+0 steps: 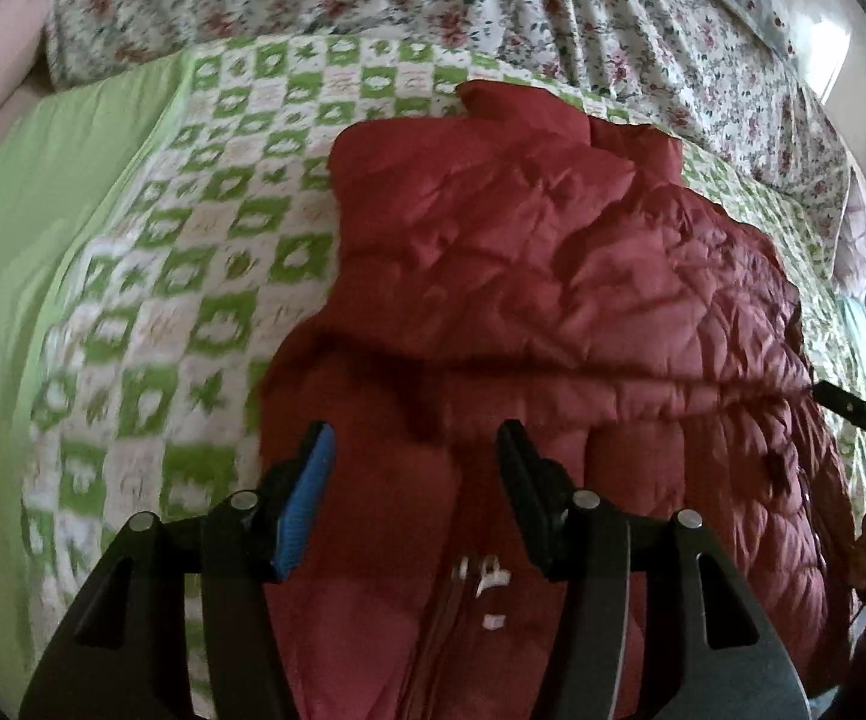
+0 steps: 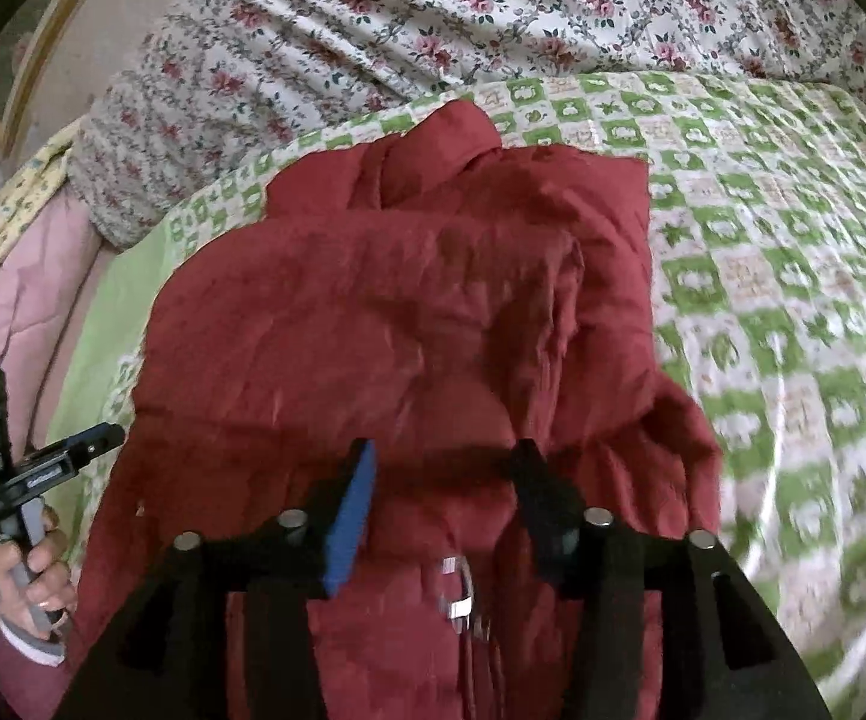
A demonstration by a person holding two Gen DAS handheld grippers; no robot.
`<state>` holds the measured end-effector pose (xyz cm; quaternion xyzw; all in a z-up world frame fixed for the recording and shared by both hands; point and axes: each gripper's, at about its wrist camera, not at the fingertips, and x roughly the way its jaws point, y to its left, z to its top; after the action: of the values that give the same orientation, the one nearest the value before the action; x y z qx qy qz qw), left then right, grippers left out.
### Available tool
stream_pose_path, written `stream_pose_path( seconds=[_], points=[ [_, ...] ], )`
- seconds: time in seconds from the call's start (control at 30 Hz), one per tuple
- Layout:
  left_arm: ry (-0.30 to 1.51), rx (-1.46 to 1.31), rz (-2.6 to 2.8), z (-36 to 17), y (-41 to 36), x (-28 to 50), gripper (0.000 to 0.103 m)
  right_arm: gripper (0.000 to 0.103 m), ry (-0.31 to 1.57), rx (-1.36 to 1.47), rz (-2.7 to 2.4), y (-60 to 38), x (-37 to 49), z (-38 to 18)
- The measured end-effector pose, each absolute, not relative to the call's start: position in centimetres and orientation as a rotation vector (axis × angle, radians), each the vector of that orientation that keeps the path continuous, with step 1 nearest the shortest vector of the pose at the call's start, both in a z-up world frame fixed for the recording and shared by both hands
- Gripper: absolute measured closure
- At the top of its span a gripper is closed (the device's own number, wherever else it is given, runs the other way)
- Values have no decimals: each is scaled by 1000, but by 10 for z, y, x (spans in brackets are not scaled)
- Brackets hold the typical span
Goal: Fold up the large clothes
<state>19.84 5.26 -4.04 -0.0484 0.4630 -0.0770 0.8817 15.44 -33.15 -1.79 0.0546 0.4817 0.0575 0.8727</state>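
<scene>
A red quilted jacket [image 1: 553,276] lies partly folded on the green-and-white checked quilt [image 1: 204,240]. It also shows in the right wrist view [image 2: 384,324], with its collar toward the far side. My left gripper [image 1: 414,444] is open and empty, hovering over the jacket's near edge by the zipper [image 1: 484,582]. My right gripper [image 2: 445,462] is open and empty above the jacket near a zipper pull [image 2: 457,588]. The left gripper [image 2: 42,468] shows at the left edge of the right wrist view, held in a hand.
A floral duvet [image 1: 493,6] is bunched along the far side of the bed [image 2: 493,12]. A plain green sheet [image 1: 24,252] and pink bedding [image 2: 6,312] lie at the left. The checked quilt [image 2: 793,300] stretches off to the right.
</scene>
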Motion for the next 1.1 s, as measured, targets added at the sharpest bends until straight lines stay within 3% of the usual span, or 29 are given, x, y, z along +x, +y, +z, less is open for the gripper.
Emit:
stream_pose_path(
  seconds=[0.33, 0.77, 1.1],
  points=[
    [1011, -186, -151, -55, 78, 144, 48, 35, 1046, 170, 130, -343, 96, -15],
    [1043, -233, -142, -63, 99, 91, 47, 27, 1015, 162, 74, -365, 25, 6],
    [1062, -290, -144, -68, 117, 64, 47, 27, 1070, 188, 11, -383, -30, -9]
  ],
)
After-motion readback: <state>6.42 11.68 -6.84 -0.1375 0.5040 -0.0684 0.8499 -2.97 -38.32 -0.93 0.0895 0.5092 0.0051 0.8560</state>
